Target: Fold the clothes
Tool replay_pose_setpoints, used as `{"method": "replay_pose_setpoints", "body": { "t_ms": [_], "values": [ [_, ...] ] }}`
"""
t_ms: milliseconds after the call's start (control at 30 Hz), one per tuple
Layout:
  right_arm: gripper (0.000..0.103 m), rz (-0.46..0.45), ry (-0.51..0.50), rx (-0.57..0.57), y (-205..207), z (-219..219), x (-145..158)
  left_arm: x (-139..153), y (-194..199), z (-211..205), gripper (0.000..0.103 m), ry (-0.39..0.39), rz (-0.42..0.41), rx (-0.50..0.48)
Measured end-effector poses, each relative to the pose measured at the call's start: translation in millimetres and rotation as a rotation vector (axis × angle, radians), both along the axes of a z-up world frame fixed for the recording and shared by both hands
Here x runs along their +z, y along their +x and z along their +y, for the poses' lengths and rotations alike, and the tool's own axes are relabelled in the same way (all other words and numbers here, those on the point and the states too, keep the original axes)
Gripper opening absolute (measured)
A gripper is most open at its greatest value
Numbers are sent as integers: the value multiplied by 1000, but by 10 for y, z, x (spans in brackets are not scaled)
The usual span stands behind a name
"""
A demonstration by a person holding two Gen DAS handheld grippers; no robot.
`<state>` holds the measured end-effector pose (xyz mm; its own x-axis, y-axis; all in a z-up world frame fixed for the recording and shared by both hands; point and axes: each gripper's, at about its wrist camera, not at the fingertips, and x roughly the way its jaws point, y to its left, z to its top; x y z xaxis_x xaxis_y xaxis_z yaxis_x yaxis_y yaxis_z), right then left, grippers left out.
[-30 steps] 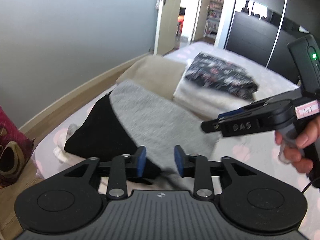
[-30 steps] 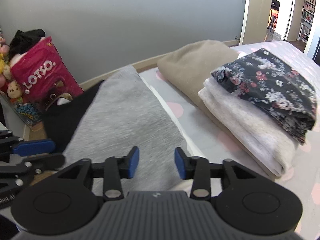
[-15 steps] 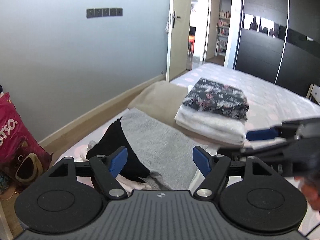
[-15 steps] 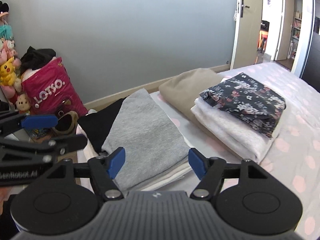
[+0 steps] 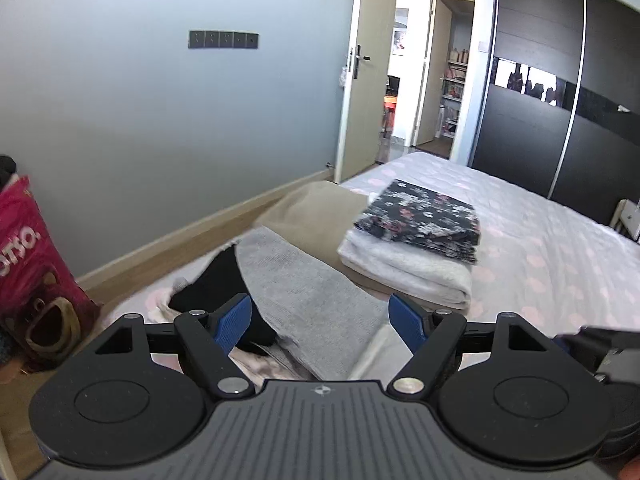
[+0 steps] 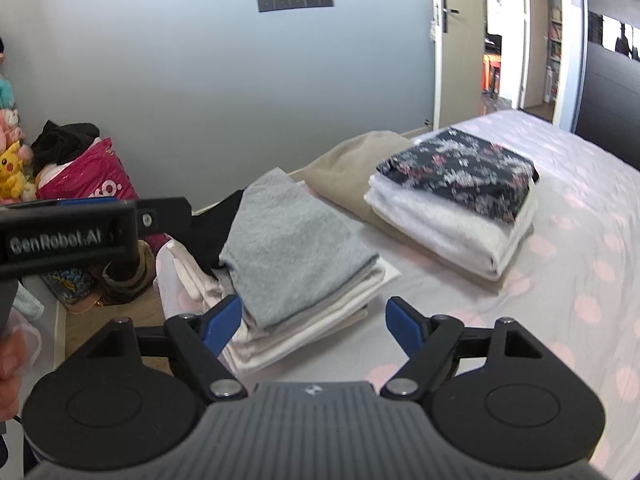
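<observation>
Both jaws were opening: the left hand-held gripper [image 5: 320, 318] and right hand-held gripper [image 6: 314, 322] were held empty. A folded grey garment [image 6: 296, 240] was seen topping a stack at the bed [image 6: 580, 280] corner.

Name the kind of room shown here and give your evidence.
Most likely a home bedroom: a bed with a spotted sheet holds folded clothes, a dark sliding wardrobe stands alongside, and soft toys sit in the corner.

- The left gripper [image 5: 320, 322] points a little downward; its jaws are opening, with nothing between them
- The right gripper [image 6: 314, 324] also tilts down, its jaws opening and empty
</observation>
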<state>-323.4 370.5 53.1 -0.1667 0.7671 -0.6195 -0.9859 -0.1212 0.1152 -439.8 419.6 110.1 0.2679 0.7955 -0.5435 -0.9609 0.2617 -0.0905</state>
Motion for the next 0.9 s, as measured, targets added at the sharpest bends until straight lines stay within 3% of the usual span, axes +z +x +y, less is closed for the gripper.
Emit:
{"method": "replay_pose_setpoints", "body": {
  "t_ms": [233, 467, 900],
  "values": [
    [82, 53, -38, -53, 13, -187, -213, -221, 48, -99, 76, -63, 26, -5],
    [82, 19, -21, -78, -20, -295, -274, -442, 78, -197, 76, -86, 94, 42],
    [82, 2, -7, -67, -69, -341, -280, -472, 109, -230, 76, -92, 135, 78]
  ]
}}
